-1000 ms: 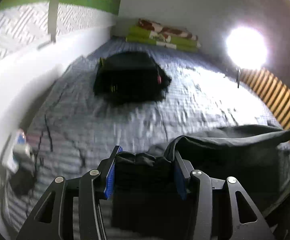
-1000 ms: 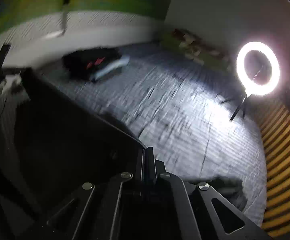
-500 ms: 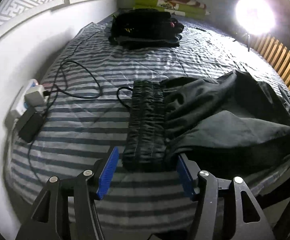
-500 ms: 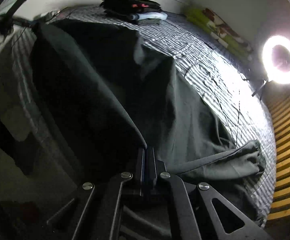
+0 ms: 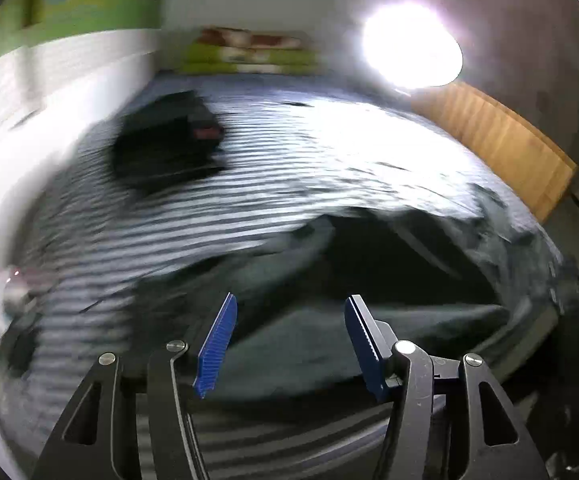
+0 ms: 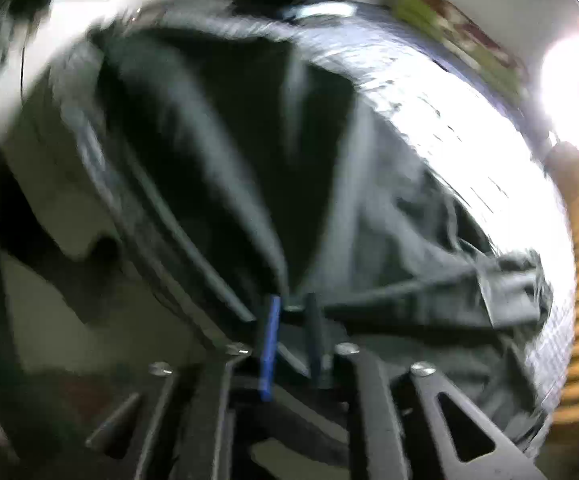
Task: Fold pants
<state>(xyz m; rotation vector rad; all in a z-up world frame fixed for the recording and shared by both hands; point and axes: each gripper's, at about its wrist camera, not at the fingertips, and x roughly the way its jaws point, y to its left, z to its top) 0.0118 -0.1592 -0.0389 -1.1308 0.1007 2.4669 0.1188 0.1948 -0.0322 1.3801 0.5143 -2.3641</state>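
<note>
One pants (image 5: 369, 280) spread out — two grippers, left gripper (image 5: 289, 320) open.

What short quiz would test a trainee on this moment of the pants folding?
1. True or false: the left tool is clamped on the pants.
2. What do the pants lie on? A) striped bedding B) a bare wooden floor C) a glass table
3. Fill in: in the left wrist view, the bright lamp sits at the upper ___.

Key
1. False: its pads stand apart with nothing between them.
2. A, the striped bedding.
3. Right.
</note>
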